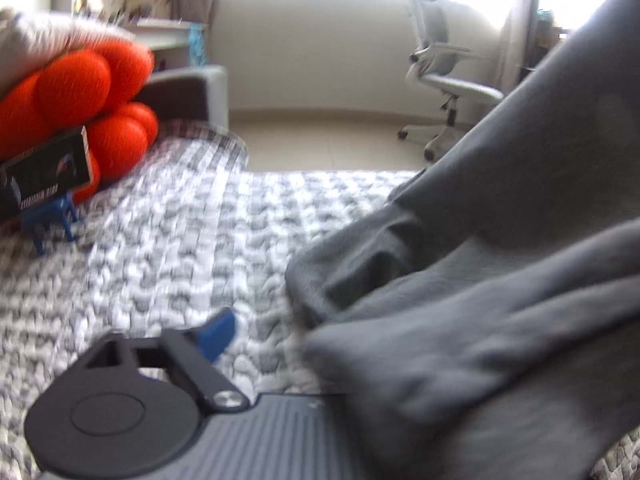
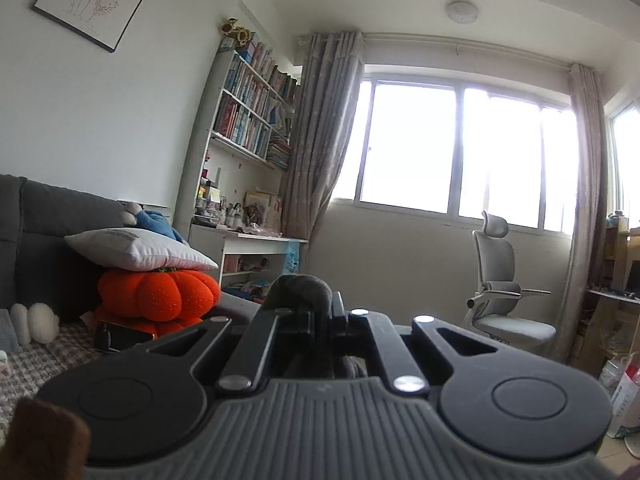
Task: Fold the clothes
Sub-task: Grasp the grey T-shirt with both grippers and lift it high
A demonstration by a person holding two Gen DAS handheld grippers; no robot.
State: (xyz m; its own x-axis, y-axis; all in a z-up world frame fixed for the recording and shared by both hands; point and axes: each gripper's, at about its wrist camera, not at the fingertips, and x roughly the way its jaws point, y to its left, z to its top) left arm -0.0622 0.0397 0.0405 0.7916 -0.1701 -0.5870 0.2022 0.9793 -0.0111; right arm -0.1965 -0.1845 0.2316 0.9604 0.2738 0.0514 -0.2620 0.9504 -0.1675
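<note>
A grey garment (image 1: 500,280) hangs from the upper right of the left wrist view and drapes over the right half of my left gripper, hiding its right finger. Its left finger, with a blue pad (image 1: 218,334), is splayed out over the grey-white patterned bedspread (image 1: 160,260), so my left gripper looks open. In the right wrist view my right gripper (image 2: 316,312) is raised level with the room and shut on a fold of the grey garment (image 2: 304,286), which bulges up between the closed fingers.
An orange pumpkin cushion (image 1: 76,92) with a white pillow on top sits at the bed's left, with a dark box (image 1: 44,172) and a small blue stand (image 1: 52,216). A grey office chair (image 2: 504,300), desk, bookshelf (image 2: 252,112) and window lie beyond. A brown object (image 2: 44,436) is at lower left.
</note>
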